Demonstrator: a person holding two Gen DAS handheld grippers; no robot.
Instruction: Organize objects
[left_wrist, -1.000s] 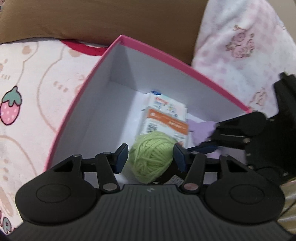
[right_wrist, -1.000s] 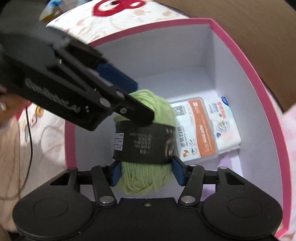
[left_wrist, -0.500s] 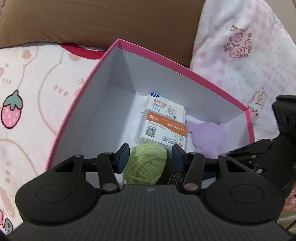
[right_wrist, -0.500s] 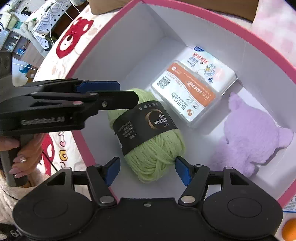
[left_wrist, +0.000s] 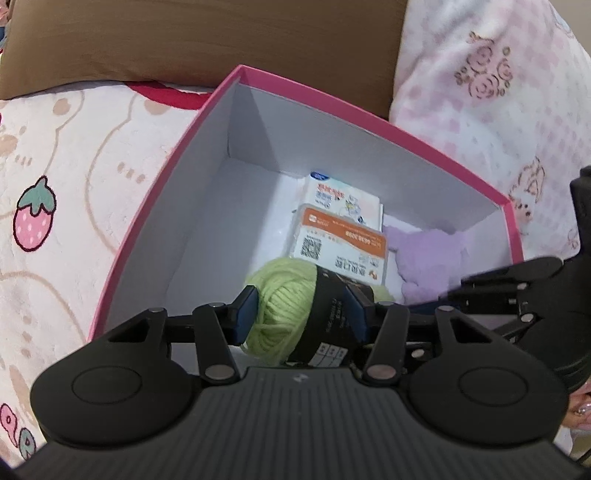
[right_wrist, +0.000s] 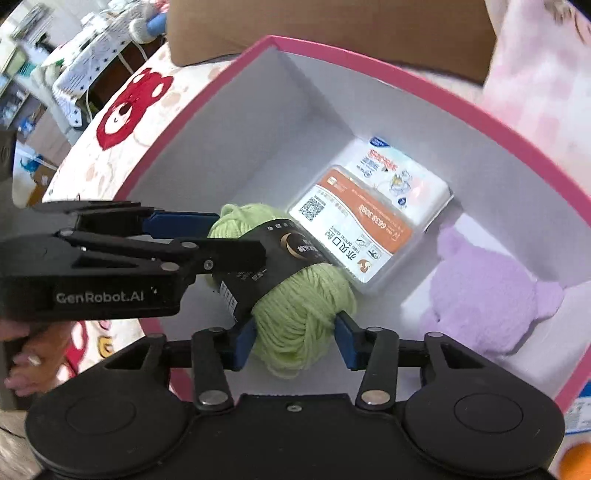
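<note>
1. Closing on the green yarn ball (right_wrist: 295, 295) with the right gripper (right_wrist: 295, 339): half a second ago its jaws stood wide either side of the skein, and now they are narrowing, blue pads up against the lower end of the yarn.
2. Left gripper (left_wrist: 301, 314) has barely changed over the last second. It holds at a middling gap, clamped across the ball at its black paper band (left_wrist: 325, 317).
3. Yarn sits inside the pink-rimmed box (left_wrist: 177, 206), low over the white floor, leaning against the orange-labelled pack (right_wrist: 354, 229). I can't tell if it rests on the floor.
4. The tissue pack (right_wrist: 399, 173) and purple plush (right_wrist: 487, 295) are already in the box and haven't moved.
5. My read is that both grippers share the ball now, so this looks like a handover or a nudge to seat it, not a fresh pick.
6. Risk: the skein is soft, so two pinches may squash it or slip the band off.
</note>
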